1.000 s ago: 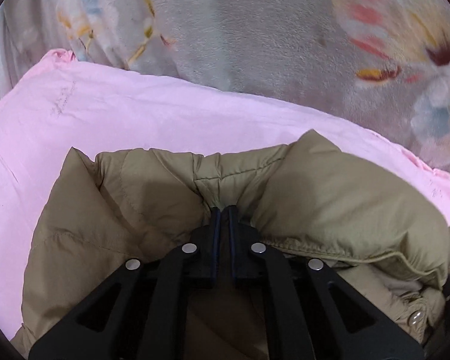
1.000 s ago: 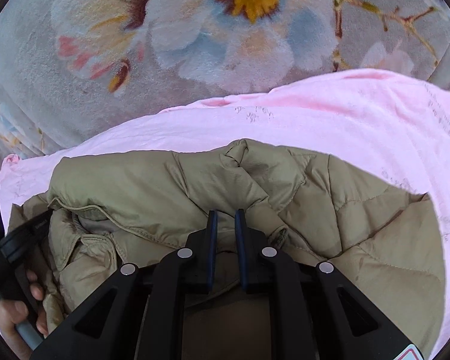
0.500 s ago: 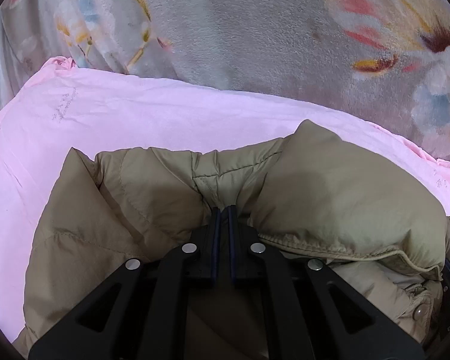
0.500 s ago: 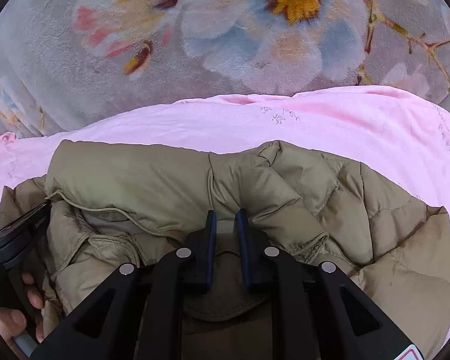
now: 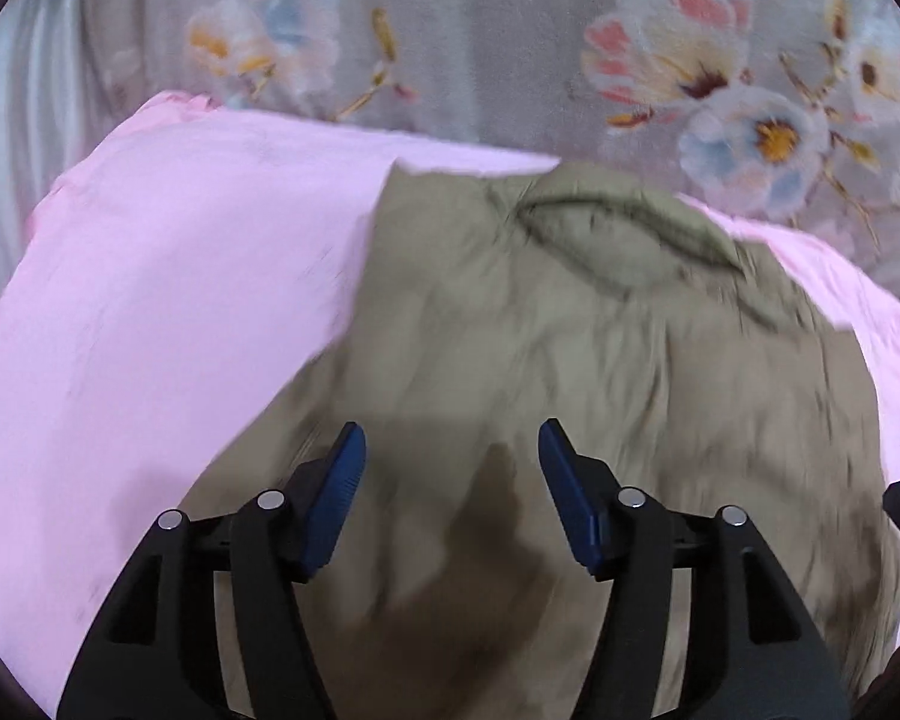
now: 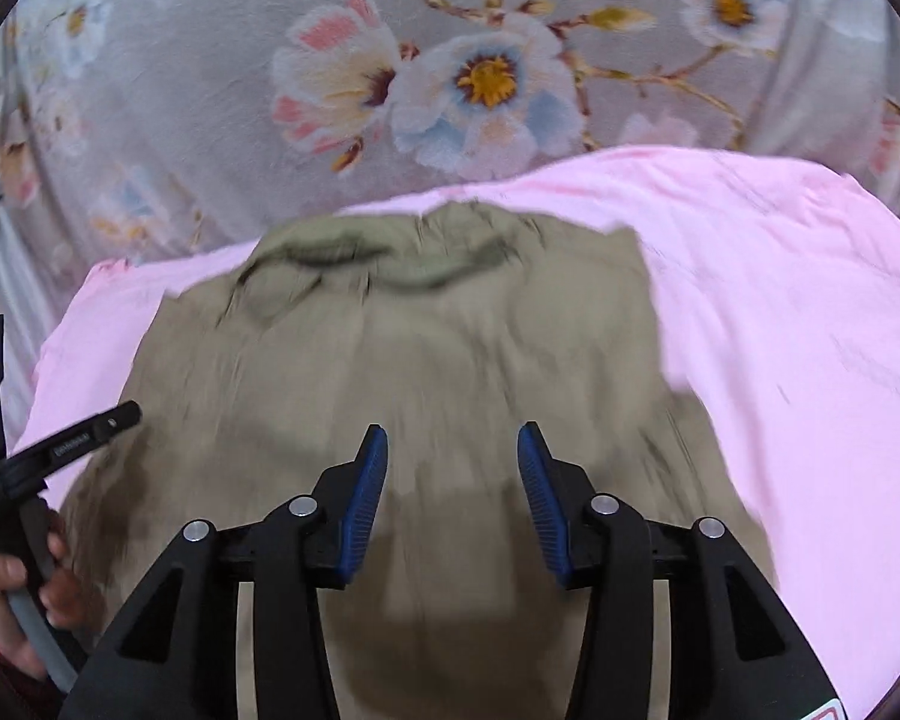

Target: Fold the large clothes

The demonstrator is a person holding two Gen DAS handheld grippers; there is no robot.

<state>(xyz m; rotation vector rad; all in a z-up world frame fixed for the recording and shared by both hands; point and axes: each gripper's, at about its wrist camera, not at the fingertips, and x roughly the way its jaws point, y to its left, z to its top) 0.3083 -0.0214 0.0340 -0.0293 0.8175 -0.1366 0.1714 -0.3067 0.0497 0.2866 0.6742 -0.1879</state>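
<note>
Here the olive-tan padded jacket [image 5: 600,360] is seen lying on a pink sheet [image 5: 180,300], its collar end at the far side and its body reaching toward the near edge of both views; the fabric is blurred, so finer folds cannot be told. The left gripper [image 5: 452,450] is held above the near part of the jacket — its jaws are opening, blue pads [image 5: 336,498] well apart, with nothing pinched between them. The right gripper [image 6: 452,450] is held likewise over the jacket, jaws opening, nothing gripped. At the left edge of the right wrist view a hand [image 6: 12,594] is seen on the other gripper's handle. Beyond the sheet a grey floral blanket [image 6: 480,78] is spread — flowers in pink, white and blue.
</note>
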